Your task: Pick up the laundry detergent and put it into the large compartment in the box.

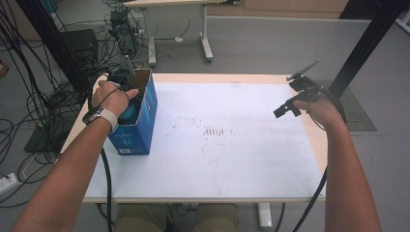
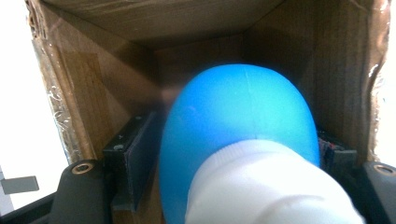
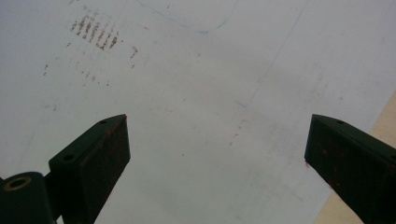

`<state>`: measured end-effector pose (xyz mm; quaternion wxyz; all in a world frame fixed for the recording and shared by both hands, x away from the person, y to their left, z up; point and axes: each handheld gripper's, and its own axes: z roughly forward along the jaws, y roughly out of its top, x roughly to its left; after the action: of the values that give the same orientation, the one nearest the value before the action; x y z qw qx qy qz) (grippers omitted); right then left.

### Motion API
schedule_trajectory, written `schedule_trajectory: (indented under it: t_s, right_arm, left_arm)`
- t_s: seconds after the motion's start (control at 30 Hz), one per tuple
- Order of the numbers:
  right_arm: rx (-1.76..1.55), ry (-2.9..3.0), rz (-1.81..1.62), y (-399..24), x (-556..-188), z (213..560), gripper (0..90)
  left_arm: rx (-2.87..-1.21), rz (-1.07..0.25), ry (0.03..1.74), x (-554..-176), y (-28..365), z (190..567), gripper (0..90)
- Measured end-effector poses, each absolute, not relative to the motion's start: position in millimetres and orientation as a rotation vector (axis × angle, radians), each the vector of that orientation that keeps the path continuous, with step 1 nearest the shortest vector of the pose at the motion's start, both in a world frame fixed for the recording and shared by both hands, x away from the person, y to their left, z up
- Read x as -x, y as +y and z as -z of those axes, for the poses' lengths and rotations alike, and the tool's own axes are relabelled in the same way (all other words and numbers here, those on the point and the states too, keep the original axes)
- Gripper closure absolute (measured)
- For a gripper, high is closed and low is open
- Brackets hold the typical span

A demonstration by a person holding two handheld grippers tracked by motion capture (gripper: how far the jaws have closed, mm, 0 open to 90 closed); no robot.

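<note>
My left gripper (image 2: pixel 233 186), jaws loosened, has the blue bulb (image 2: pixel 238 126) between them inside the cardboard box (image 1: pixel 142 104); right gripper (image 3: pixel 215 158) wide above the white table (image 1: pixel 232 145).

Blue bulb with white neck (image 2: pixel 238 135), inside open blue carton (image 1: pixel 145 113)

1. In the left gripper view the blue-and-white bottle (image 2: pixel 243 140) is blurred and cut off by the bottom edge.
2. In the high view the left gripper (image 1: pixel 126 96) is hidden inside the blue cardboard box (image 1: pixel 140 130); whether its pads press the bottle cannot be told.
</note>
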<state>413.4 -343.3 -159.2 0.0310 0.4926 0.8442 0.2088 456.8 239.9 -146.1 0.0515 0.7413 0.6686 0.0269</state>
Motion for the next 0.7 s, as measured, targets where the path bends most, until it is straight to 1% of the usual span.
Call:
schedule_trajectory:
  t_s: [0.33,0.43,0.5,0.57,0.6,0.7]
  right_arm:
    - [-1.527,2.598,-0.644,-346,-411,161,6.5]
    - [-1.53,2.596,-0.645,-347,-411,161,6.5]
    - [-1.529,2.594,-0.65,-347,-410,161,6.5]
    - [-1.532,2.593,-0.651,-347,-409,162,6.5]
    - [-1.53,2.595,-0.649,-347,-409,162,6.5]
    - [-1.531,2.595,-0.65,-348,-409,162,6.5]
  left_arm:
    - [-2.289,-0.079,2.019,-459,238,139,28.6]
    - [-2.305,-0.068,2.012,-460,238,135,28.4]
    - [-2.285,-0.042,2.008,-460,244,131,27.8]
    - [-2.289,-0.054,2.011,-460,243,129,24.1]
    - [-2.266,-0.055,2.007,-457,246,126,21.8]
    - [-2.264,-0.054,1.999,-457,247,121,19.7]
